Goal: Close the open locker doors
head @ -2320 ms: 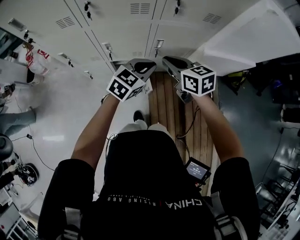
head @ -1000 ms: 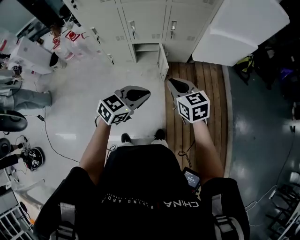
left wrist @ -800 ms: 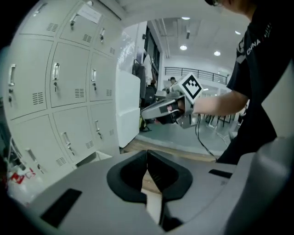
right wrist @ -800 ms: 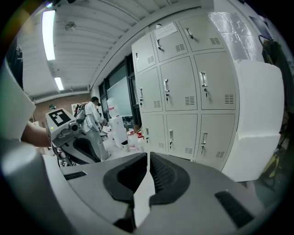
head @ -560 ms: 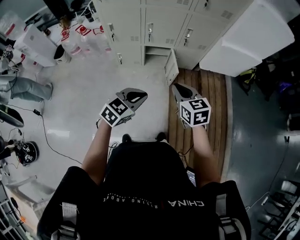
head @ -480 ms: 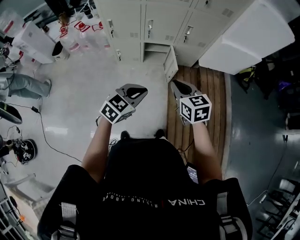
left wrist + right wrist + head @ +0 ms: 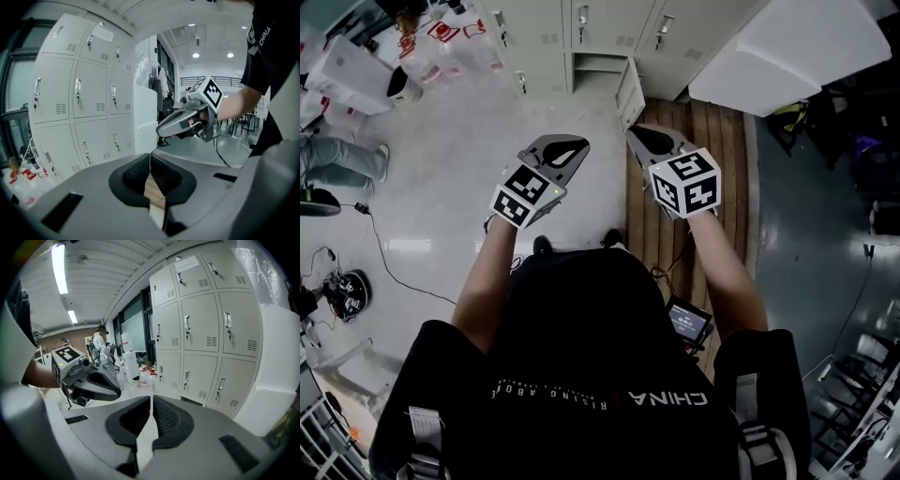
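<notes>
While left gripper (image 7: 565,150) and right gripper (image 7: 645,139) hang shut, empty, well short of lockers (image 7: 553,28), one bottom-row door (image 7: 629,92) stands ajar ahead. Approach step, I judge; next needs stepping closer, pushing door flush.

LOCKER AREA OF A LAB-STYLE WORK HALL: A bank of pale metal lockers (image 7: 206,333), each with vent slots and a latch handle, fills the right of the right gripper view. At left, a figure in a white coat (image 7: 99,350) stands under ceiling strip lights (image 7: 58,268). Seen from overhead, cables (image 7: 387,267) trail across a glossy pale floor (image 7: 441,178) beside a slatted wooden platform (image 7: 731,141).
</notes>
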{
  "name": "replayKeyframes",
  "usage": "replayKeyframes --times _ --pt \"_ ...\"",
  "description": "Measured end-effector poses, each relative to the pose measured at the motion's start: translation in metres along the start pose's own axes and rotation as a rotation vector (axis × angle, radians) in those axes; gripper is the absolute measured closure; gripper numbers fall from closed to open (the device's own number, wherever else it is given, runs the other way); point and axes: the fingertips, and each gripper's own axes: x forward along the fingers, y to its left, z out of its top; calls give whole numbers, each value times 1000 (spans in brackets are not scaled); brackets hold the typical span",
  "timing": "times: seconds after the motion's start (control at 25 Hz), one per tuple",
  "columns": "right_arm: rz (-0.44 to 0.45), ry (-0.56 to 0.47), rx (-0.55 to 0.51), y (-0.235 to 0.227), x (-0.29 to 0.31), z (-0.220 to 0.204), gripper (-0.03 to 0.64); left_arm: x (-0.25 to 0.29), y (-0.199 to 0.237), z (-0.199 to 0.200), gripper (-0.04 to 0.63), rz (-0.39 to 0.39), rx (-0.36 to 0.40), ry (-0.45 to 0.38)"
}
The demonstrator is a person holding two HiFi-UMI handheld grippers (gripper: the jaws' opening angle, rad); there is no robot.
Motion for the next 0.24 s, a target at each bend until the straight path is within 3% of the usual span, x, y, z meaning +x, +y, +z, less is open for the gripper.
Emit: replayKeyframes --times 0.24 --pt "-23 -17 1 1 -14 -8 574 4 -17 15 574 -6 -45 -57"
